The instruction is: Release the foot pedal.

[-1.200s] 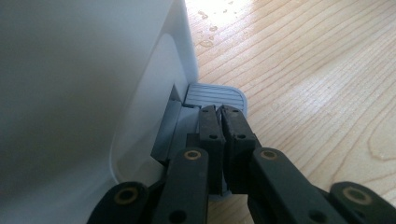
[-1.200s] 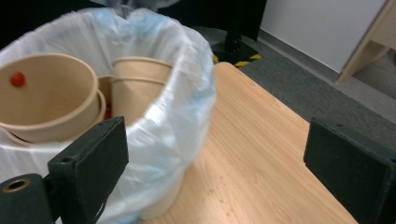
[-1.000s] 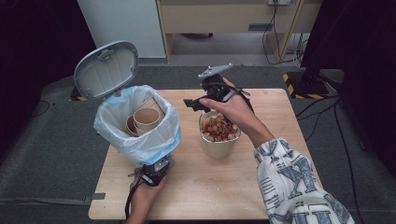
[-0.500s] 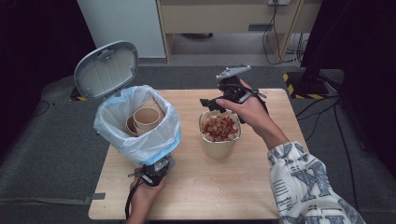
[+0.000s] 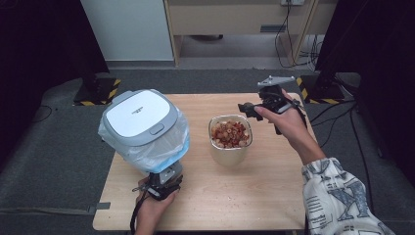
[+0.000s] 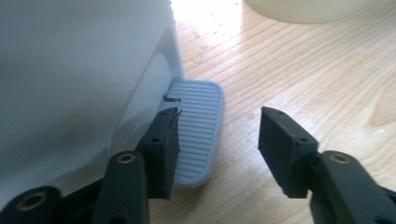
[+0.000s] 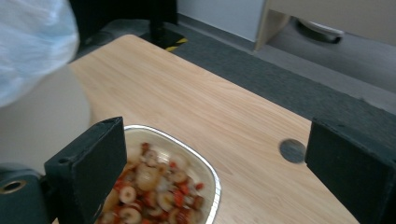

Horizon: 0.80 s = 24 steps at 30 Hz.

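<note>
The white pedal bin [image 5: 145, 129], lid down, is just freed as the left gripper [image 6: 219, 140], jaws just opened and empty, flanks its grey ribbed pedal [image 6: 198, 133]; next, the wide-open, empty right gripper [image 7: 215, 168] is judged due onto the foil food tray [image 7: 205, 170] below.

The left gripper [image 6: 219, 140] has two matte black, blocky jaws, each with small screw holes on its face and hinged on black links with brass-coloured pivot bushings; a black cable [image 5: 133, 220] trails from its body past the left hand [image 5: 152, 211]. The right gripper [image 5: 247, 108] is likewise black, topped by a grey three-cornered plate [image 5: 275, 80], with broad square jaw pads. The right hand [image 5: 286, 120] emerges from a white sleeve [image 5: 337, 198] printed with dark blue-grey lettering and patterns.
</note>
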### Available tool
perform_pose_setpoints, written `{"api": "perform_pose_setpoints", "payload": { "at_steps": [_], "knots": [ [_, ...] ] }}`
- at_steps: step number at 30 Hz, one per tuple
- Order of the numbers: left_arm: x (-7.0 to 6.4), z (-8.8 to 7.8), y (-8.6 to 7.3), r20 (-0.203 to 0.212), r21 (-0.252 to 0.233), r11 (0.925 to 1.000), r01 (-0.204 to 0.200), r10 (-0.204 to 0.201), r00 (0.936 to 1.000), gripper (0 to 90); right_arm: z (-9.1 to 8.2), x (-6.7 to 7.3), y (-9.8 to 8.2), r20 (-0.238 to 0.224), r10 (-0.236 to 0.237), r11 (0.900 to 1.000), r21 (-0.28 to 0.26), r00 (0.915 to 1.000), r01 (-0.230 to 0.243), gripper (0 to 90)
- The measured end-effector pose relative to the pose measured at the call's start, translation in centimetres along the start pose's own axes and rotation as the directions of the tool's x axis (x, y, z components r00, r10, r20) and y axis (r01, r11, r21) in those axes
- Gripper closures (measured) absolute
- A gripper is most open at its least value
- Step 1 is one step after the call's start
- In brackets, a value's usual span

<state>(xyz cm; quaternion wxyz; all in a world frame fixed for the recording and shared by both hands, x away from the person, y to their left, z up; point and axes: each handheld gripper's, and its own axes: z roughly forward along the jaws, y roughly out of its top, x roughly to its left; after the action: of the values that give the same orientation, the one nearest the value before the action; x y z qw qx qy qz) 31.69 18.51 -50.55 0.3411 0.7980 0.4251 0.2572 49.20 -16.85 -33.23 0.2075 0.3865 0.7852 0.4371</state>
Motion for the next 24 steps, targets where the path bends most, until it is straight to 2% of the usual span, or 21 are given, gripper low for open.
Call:
{"api": "perform_pose_setpoints", "payload": {
  "at_steps": [4, 9, 12, 13, 24],
  "knots": [
    [0.0, -0.4, 0.2, 0.015, -0.015, 0.9999, 0.004, -0.004, 0.9999, 40.9, -0.5, -1.1, -1.6, 0.075, 0.036, 0.999, -0.005, 0.9966, -0.036, 6.1],
    [-0.1, -0.3, 0.2, 0.023, -0.01, 0.9999, 0.007, -0.006, 0.9997, 38.2, -1.0, -2.4, -4.0, 0.151, 0.082, 0.997, -0.014, 0.9851, -0.08, 6.1],
    [0.0, -0.3, 0.2, 0.027, -0.009, 0.9999, 0.006, -0.006, 0.9996, 36.8, -1.1, -2.6, -4.7, 0.16, 0.09, 0.996, -0.017, 0.983, -0.088, 6.1],
    [0.0, -0.2, 0.2, 0.035, -0.005, 1.0, 0.006, -0.006, 0.9994, 36.4, -1.2, -2.8, -5.7, 0.166, 0.097, 0.995, -0.012, 0.9813, -0.096, 6.1],
    [-0.1, 0.0, 0.2, 0.059, 0.006, 1.0, 0.003, -0.003, 0.9983, 32.9, -0.9, -2.7, -10.8, 0.198, 0.113, 0.993, 0.024, 0.9737, -0.12, 5.7]
  ]
}}
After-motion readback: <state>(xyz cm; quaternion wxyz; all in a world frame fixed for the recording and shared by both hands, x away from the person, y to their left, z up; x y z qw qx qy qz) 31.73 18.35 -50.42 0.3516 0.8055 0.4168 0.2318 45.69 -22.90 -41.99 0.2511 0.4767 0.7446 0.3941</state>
